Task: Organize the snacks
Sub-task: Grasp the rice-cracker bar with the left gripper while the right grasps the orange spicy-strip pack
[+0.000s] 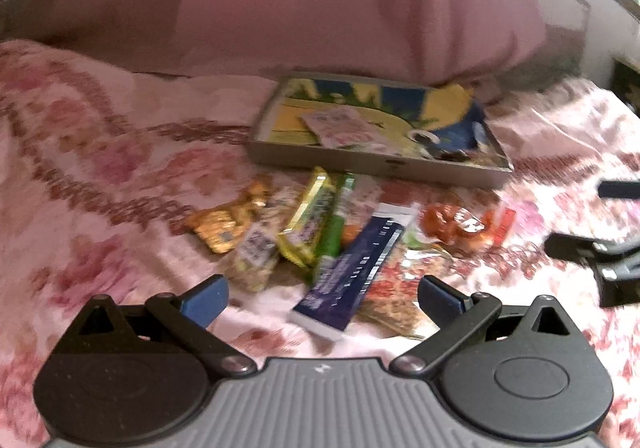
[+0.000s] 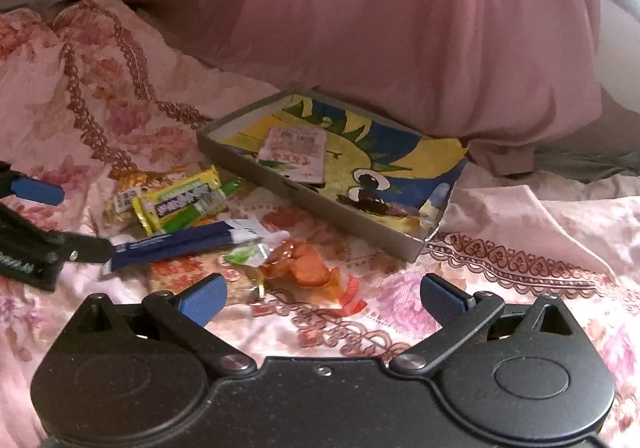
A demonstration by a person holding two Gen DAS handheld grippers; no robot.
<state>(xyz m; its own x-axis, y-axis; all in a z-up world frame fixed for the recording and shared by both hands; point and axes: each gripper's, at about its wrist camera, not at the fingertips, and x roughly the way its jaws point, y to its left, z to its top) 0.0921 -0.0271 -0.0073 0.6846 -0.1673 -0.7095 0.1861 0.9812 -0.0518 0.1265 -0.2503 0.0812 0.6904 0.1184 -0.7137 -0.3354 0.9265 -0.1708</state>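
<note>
A shallow grey tray (image 1: 360, 163) (image 2: 312, 204) with a yellow and blue cartoon bottom lies on the floral bedspread; a pale pink packet (image 1: 340, 126) (image 2: 294, 154) and a dark snack (image 2: 372, 206) lie in it. In front of it is a heap of snacks: a dark blue long pack (image 1: 352, 268) (image 2: 172, 244), a yellow bar (image 1: 310, 220) (image 2: 180, 200), a green stick (image 1: 334, 232) (image 2: 200, 206), a gold packet (image 1: 224, 226), an orange packet (image 1: 460, 226) (image 2: 304, 268). My left gripper (image 1: 322, 298) is open just before the blue pack. My right gripper (image 2: 322, 298) is open near the orange packet.
A big pink pillow (image 1: 300, 0) (image 2: 400, 28) lies right behind the tray. The rumpled floral bedspread (image 1: 100, 168) (image 2: 520, 240) covers everything. The right gripper shows at the right edge of the left wrist view (image 1: 600, 256), the left gripper at the left edge of the right wrist view (image 2: 36, 224).
</note>
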